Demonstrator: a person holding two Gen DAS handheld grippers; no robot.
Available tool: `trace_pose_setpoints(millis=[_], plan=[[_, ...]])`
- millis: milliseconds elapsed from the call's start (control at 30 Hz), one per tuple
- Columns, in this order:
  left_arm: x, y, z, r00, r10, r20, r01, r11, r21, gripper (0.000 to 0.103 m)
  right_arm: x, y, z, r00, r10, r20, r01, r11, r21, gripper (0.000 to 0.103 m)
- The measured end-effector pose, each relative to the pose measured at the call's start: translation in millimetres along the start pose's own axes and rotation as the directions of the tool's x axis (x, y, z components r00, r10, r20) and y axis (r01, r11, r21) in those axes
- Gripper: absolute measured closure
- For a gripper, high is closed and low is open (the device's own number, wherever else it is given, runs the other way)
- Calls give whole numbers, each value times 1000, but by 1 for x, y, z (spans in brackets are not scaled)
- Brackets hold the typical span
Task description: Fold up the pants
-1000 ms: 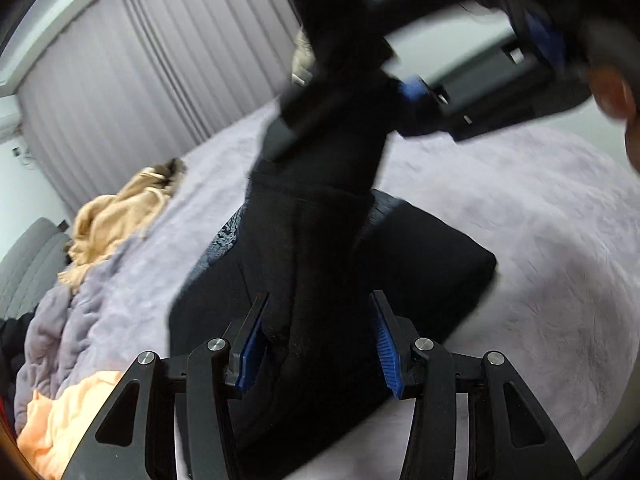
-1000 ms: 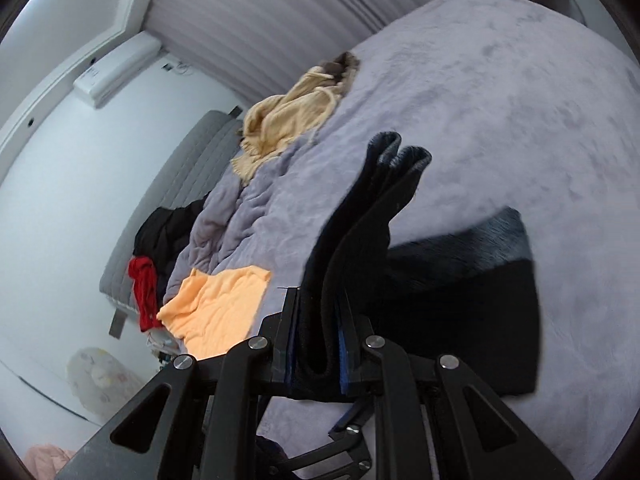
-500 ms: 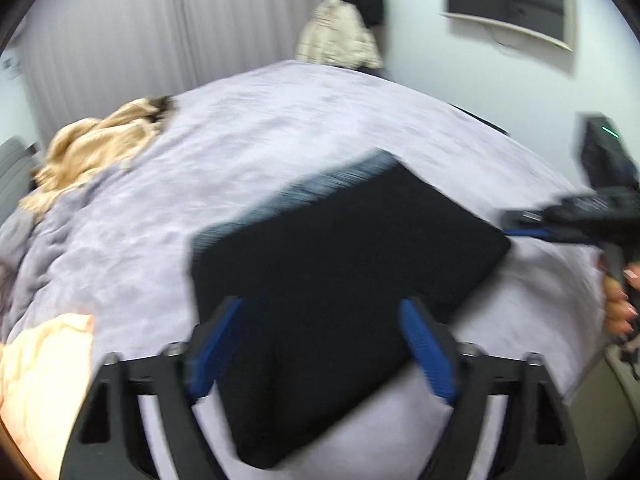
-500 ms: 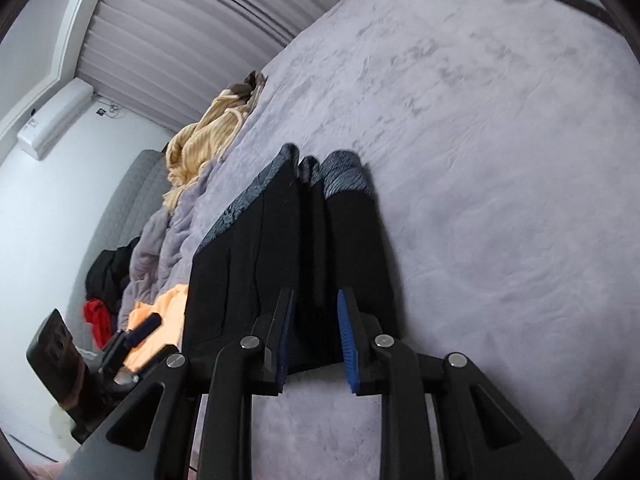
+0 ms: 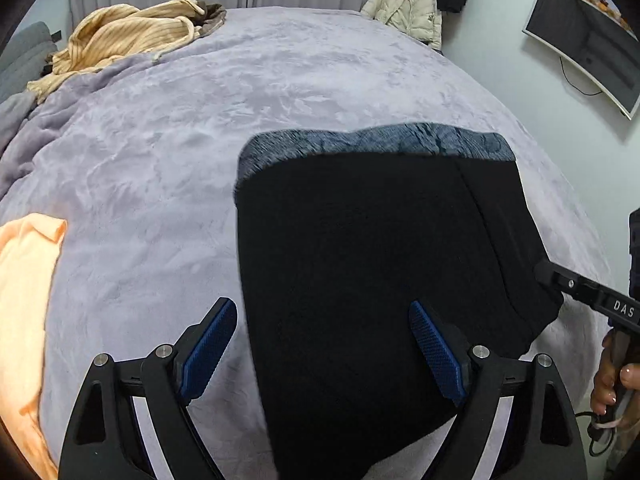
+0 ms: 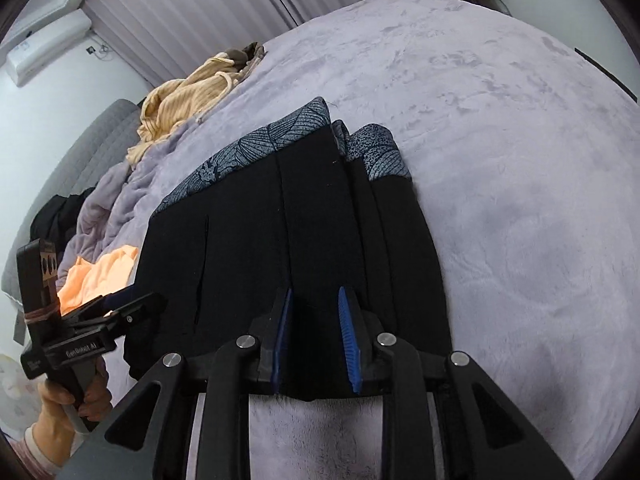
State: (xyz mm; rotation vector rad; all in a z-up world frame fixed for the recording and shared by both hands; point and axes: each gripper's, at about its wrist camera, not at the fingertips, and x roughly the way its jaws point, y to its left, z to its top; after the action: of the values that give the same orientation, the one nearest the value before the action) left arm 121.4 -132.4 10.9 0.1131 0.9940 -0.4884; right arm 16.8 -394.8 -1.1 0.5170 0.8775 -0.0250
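The black pants point(image 5: 360, 264) lie folded flat on the lilac bedspread point(image 5: 240, 92), their grey-blue patterned hems point(image 6: 280, 136) at the far end. My left gripper point(image 5: 320, 312) is wide open above the pants' near left edge, one blue pad over the blanket, the other over the cloth. My right gripper point(image 6: 314, 292) hovers low at the pants' near edge, jaws a narrow gap apart with black cloth lying between them, not visibly pinched. Each gripper shows in the other's view: the right gripper point(image 5: 576, 292) at the pants' right corner, the left gripper point(image 6: 120, 312) in a hand point(image 6: 72, 400).
A beige ribbed garment point(image 5: 132, 36) lies bunched at the bed's far left and an orange garment point(image 5: 24, 300) at the near left edge. A cream jacket point(image 5: 408, 8) hangs beyond the bed, a monitor point(image 5: 588, 40) is on the right wall. A grey sofa point(image 6: 80, 152) stands left.
The pants hung gripped between both grippers; now they lie folded flat on the bed. My left gripper let go, opened wide and swung aside. My right gripper sank and loosened its jaws.
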Motion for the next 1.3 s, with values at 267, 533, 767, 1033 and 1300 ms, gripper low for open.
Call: trace_pose_setpoints(millis=[267,533,767,1033,1300], plan=[[39,57,64,997,74,-25,-77,986,-147,14,0,12,-6,997,-68,23,69,996,-59,76],[40,48,55,986,166,-10,-166,980,-109,0,1,13,-8,997,-69,38,71,996,-48,76],[-3,29,37,993,122,11,-121,991,-53,0,-4,7,-14,997,-39,67,39,999,-6,76],[-17,-4,22,990,138,27,-138,990,20,0,-22,12,-22,993,-47,109,46,999,9,75],[-20,-24,14,993,116,32,-117,992,45,0,-50,7,-33,991,-26,133,21,999,42,58]])
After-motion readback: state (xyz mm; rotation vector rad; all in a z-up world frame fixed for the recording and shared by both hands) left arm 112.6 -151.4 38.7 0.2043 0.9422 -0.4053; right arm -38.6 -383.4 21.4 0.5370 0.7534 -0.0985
